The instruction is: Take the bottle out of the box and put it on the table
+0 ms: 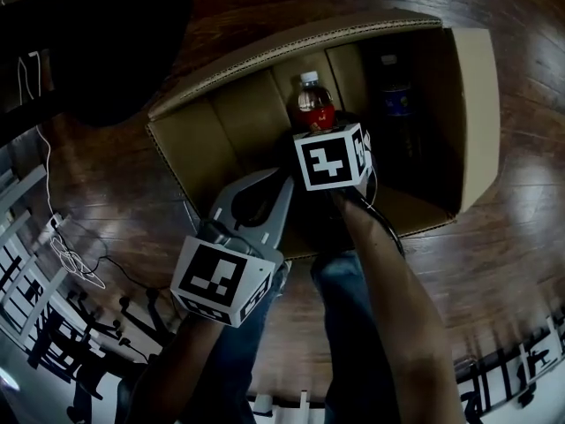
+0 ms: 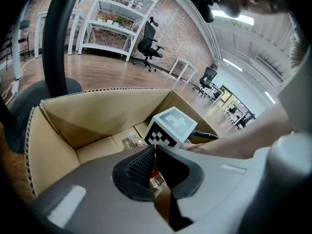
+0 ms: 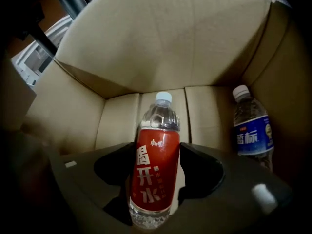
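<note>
Right tool [image 3: 157,147] was down inside the cardboard box [image 1: 477,104], pointing steeply down, jaws spread wide. The red-label bottle [image 3: 153,174] stood upright between those jaws, white cap up, still on the box bottom. A strip of cardboard showed between the bottle and the right-hand jaw, so no squeeze there; contact on the left-hand jaw was not clear. In the head view the bottle's cap and shoulder showed just beyond the right tool's marker cube [image 1: 331,159].

A second bottle, the blue-label bottle [image 3: 252,133], stood to the right of the right tool, close to the box's side wall and apart from the red one.

Left tool [image 1: 284,182] was to the left of the right tool, over the box's near edge, angled down into it. Its jaws were together at the tips, with nothing gripped. Its own marker cube [image 1: 221,276] sat back toward the person. From the left gripper view, the right tool's cube was just past the closed tips.

The box sat on a wooden floor [image 1: 521,263].
</note>
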Demonstrator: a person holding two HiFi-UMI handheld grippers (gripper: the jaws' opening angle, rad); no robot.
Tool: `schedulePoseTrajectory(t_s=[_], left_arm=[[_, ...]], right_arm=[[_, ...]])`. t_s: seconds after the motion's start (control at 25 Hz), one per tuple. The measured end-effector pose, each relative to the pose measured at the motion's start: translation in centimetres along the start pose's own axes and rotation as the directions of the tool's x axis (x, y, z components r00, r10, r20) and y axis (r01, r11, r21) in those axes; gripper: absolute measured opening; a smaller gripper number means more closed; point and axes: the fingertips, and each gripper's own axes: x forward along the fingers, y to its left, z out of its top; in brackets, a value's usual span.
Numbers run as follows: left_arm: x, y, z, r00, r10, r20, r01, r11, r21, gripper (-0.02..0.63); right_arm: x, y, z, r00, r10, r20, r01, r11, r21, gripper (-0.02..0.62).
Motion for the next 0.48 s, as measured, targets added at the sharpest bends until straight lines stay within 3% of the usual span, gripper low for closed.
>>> schedulePoseTrajectory(t_s=[0.2,0.32,0.48], left_arm=[[0.0,1.0,0.2,1.0,0.011,0.017,-0.011,1.0,0.02,0.0],[-0.1,1.5,0.0,1.0,0.019,0.015,-0.019,1.0,0.019,0.0],[-0.4,1.6,0.0,1.0,0.025,0.01,-0.025,1.0,0.013,0.0]], right_arm=[[1.8,-0.3,0.1,1.0,-0.018,-0.018,0.019,0.999,0.047,0.322],[2.7,0.1,-0.7,0.999,-0.003,-0.051,0.011,0.989,0.148,0.325],[2.6,0.2,-0.7,0.999,-0.017,-0.045,0.024,0.988,0.155,0.302]])
